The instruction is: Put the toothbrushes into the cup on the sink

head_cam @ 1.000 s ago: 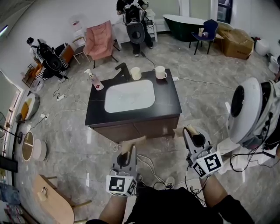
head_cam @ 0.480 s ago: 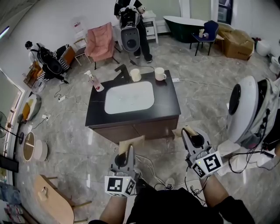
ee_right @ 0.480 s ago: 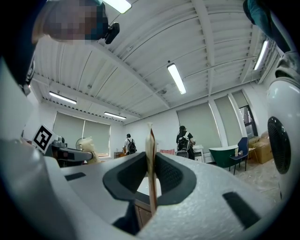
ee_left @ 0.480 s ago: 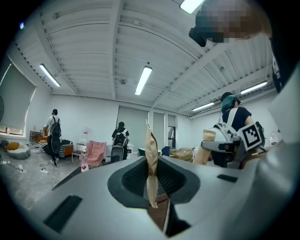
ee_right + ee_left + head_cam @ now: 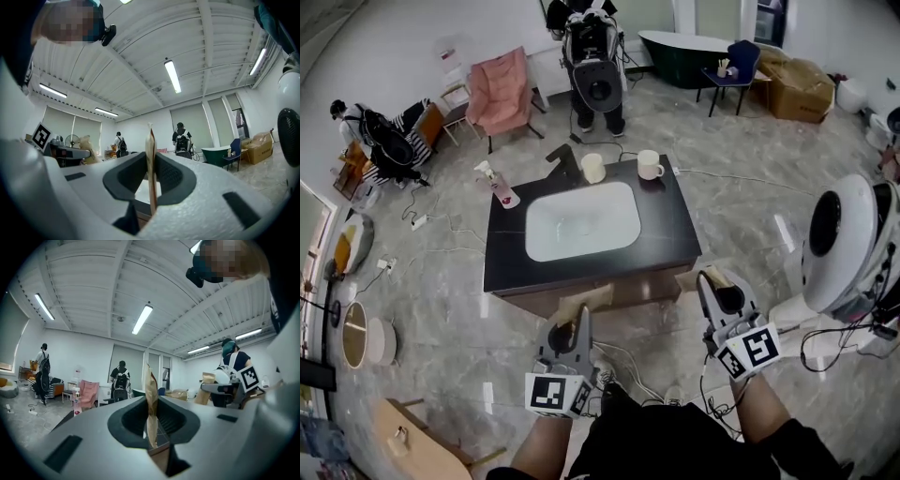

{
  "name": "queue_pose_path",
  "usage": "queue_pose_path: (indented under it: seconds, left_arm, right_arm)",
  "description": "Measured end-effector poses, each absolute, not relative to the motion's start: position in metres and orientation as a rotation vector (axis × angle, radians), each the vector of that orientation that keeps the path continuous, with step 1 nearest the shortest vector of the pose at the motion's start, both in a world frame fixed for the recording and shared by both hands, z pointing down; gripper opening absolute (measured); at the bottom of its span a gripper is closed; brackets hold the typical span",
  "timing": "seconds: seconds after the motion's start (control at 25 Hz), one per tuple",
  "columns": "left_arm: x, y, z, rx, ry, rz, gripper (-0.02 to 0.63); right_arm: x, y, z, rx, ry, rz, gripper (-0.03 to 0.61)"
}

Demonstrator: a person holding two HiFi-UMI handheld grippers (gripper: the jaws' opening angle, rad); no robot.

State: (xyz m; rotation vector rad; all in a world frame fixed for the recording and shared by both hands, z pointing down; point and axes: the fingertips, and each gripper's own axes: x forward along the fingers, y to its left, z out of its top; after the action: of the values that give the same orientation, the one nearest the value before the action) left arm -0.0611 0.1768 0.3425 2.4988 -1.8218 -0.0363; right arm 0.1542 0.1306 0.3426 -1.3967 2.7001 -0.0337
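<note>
Status: carry phase, nothing delivered yet. Left gripper (image 5: 579, 323): jaws nearly together, clamped on a thin, flat piece, the left tan packet (image 5: 151, 404), which stands upright between the pads and sticks out past the tips. Right gripper (image 5: 715, 292): same condition, jaws pinched on the right tan packet (image 5: 151, 168), seen edge-on and upright. No bristles or handle show on either; judged to be the toothbrushes in paper wrapping, but the wrapping hides the contents. Both grippers are held low in front of the person, on the near side of the bench (image 5: 661, 234) and well apart from it, over the floor. On the dark bench top: the white sink (image 5: 581, 220) in the middle; at the far edge a black faucet (image 5: 562, 156), a pale cup (image 5: 593, 168) just beside it, and a mug (image 5: 649, 165) with a handle a little further right. A soap bottle (image 5: 494, 177) stands at the far left corner. Too small to tell whether either cup holds anything already. Which of the two is the target cannot be told; the pale cup next to the faucet seems the likelier. Done: both items gripped. Left: close on the bench, reach over the sink to the far edge, lower each packet end-first into the cup, and release, one gripper at a time.
</note>
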Motion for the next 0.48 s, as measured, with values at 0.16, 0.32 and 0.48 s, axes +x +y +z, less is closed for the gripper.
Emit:
queue_pose_path:
  seconds: [0.16,0.32,0.48]
  left_arm:
    - [-0.092,0.141,0.345,2.523,-1.763,-0.039,0.046]
    - [-0.124,0.112,0.346,2.547,-1.711,-0.045,0.046]
    - [-0.156,0.090,0.342,2.575,-1.668,-0.057,0.046]
  right_arm:
    - [0.126,0.103,0.345,-1.459,2.680,-0.045,0.066]
    - [0.094,0.080,0.343,-1.510,2.662,-0.039,0.066]
    - [0.062,0.060,0.336,-1.551,2.642,-0.022,0.066]
